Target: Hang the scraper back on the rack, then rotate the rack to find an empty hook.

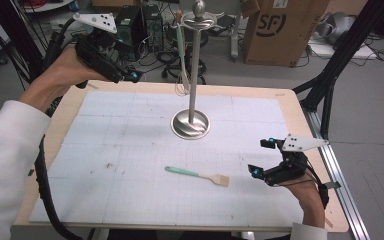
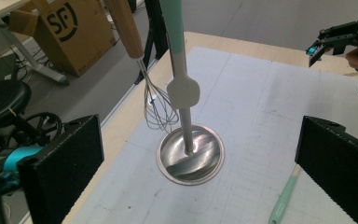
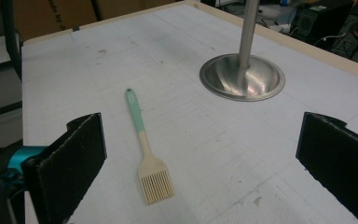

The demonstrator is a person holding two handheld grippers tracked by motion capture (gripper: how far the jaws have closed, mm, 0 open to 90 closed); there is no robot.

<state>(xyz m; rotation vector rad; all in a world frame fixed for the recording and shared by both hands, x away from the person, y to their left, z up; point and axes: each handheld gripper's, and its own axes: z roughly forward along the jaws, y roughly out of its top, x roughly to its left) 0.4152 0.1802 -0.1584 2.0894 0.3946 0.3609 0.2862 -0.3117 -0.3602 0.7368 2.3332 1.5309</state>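
Hanging done, your left tongs (image 1: 130,75) gape empty; bring the open right tongs (image 1: 261,157) squarely over the brush (image 1: 198,175) handle.

Looks like a lab/workshop: grid-marked white mat (image 1: 130,150) on the wooden surface (image 1: 300,125), black tripod legs (image 1: 330,85), PC towers (image 1: 140,22) & tangled cables (image 1: 165,57) on grey floor, an SF shipping box (image 1: 280,30), a stool (image 2: 2,100).

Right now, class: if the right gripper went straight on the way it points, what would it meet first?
Probably the pastry brush lying flat on the white mat, between the open right gripper and the steel stand; depth is uncertain.
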